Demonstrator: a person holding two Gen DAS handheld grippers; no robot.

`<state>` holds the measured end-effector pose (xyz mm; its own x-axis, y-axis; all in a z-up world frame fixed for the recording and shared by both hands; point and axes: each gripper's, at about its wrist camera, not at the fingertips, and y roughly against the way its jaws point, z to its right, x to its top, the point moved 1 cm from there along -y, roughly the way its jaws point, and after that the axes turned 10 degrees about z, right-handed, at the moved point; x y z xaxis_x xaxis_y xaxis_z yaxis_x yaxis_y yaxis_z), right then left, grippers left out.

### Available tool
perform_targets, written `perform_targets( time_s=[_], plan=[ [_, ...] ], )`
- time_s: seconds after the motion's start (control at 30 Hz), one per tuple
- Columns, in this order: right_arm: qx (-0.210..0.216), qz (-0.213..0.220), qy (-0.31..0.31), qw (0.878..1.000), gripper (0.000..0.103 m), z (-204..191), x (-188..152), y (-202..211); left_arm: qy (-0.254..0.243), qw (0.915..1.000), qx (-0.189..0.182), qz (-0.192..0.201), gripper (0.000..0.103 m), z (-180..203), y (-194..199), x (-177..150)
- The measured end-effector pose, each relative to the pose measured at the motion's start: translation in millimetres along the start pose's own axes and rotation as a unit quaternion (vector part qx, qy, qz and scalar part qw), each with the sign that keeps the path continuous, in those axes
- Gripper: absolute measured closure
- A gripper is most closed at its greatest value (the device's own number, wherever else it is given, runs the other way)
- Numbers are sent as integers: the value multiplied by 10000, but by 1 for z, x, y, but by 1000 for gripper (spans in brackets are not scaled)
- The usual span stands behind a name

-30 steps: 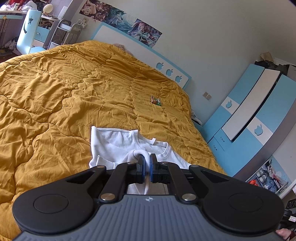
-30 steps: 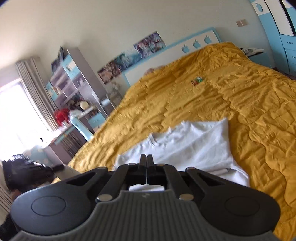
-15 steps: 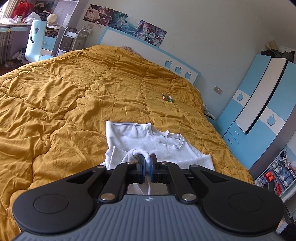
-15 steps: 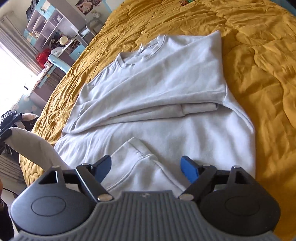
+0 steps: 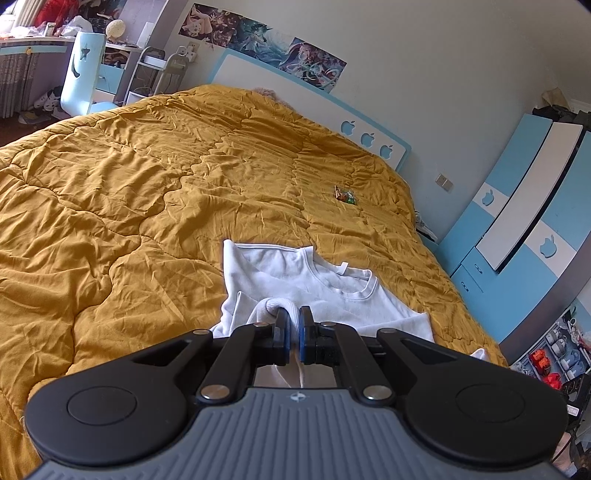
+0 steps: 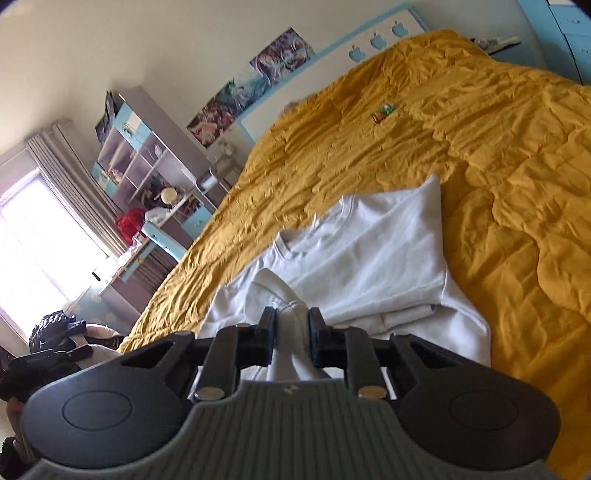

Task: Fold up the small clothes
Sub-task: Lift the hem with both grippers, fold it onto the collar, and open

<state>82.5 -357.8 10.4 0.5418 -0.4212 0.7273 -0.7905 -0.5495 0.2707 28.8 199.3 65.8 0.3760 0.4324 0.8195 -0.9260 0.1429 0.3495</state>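
Bed (image 5: 110, 192): covered edge to edge by a mustard-yellow quilted cover, creased throughout. White and blue headboard (image 5: 295, 96) with three apple cut-outs at the far end. White sweatshirt (image 5: 332, 291) lies on the near part of the cover, neckline toward the headboard, partly folded. Small colourful wrapper (image 5: 344, 195) lies alone farther up, well apart from the sweatshirt.

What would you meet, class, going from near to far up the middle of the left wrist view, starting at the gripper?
left hand-held gripper → white sweatshirt → mustard quilt → small colourful packet → blue-and-white headboard → anime posters
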Motion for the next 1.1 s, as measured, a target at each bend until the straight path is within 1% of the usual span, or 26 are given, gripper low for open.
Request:
perform_targets(
  time_s=[0.1,0.23,0.33,0.37,0.47,0.53,0.63,0.77,0.83,0.93,1.03,1.1],
  plan=[
    [199,554,-47,9983,89,-2,17,7,47,9999,-32,87,99,3,-5,8],
    [243,1102,-141,9935,89,-3,36,6,87,9999,-50,137,99,7,-17,20],
    [167,1418,-163,9896,89,-4,50,-2,44,9998,-101,156,99,8,-31,32],
    [54,1584,-129,9873,89,-6,56,-6,55,9998,-111,158,99,8,-36,35],
    [-36,1811,-169,9833,89,-5,72,-19,365,9992,-52,135,99,0,-56,48],
    [-93,1863,-204,9822,89,-3,81,-32,596,9982,-62,85,99,-6,-73,57],
    [-354,1837,-31,9823,89,-4,95,-59,663,9975,219,139,99,-9,-101,66],
    [-511,1810,121,9821,89,-1,104,-96,967,9943,439,22,99,-16,-142,71],
    [-644,1764,178,9821,89,4,104,-117,1091,9924,562,-117,99,-20,-162,69],
    [-852,1521,137,9846,89,16,101,-147,1214,9900,634,-339,99,-24,-190,65],
    [-1007,1372,239,9851,89,25,96,-169,1087,9898,803,-441,99,-25,-210,63],
    [-981,1357,246,9856,89,30,96,-180,1209,9874,917,-446,99,-28,-222,65]
  ],
)
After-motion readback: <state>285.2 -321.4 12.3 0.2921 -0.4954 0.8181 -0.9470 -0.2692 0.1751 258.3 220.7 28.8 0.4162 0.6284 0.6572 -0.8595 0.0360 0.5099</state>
